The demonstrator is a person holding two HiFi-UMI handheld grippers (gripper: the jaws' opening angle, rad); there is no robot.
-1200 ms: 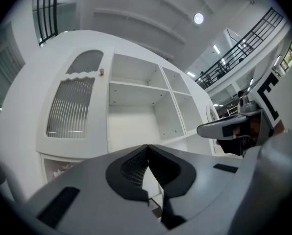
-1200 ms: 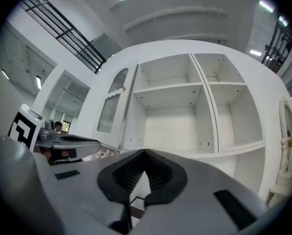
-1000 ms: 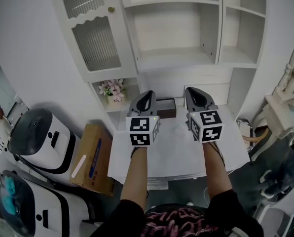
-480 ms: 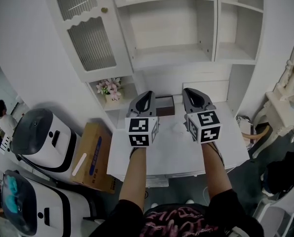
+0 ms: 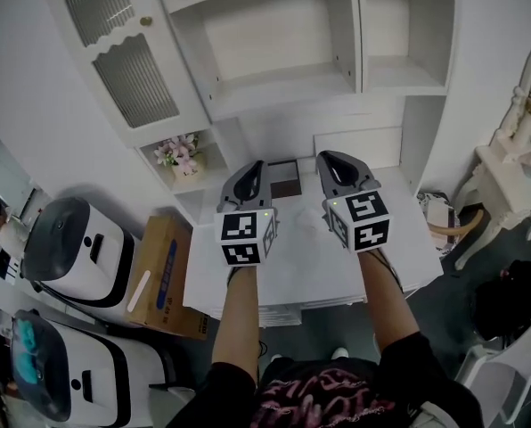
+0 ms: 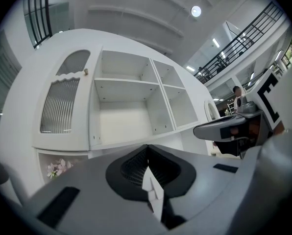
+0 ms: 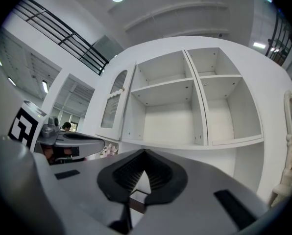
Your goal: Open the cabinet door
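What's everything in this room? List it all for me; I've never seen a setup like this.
cabinet: one, white, against the wall ahead, open shelves
cabinet door: one, white with ribbed glass, cabinet's upper left, shut
knob: one, brass, on that door
flowers: one bunch, pink and white, niche below the door
table: one, white, under the grippers
dark box: one, brown, back of the table
cardboard box: one, tan, floor left of the table
machines: two, white and black, far left
side table: one, white, right edge
left gripper: one, grey, jaws shut, empty
right gripper: one, grey, jaws shut, empty
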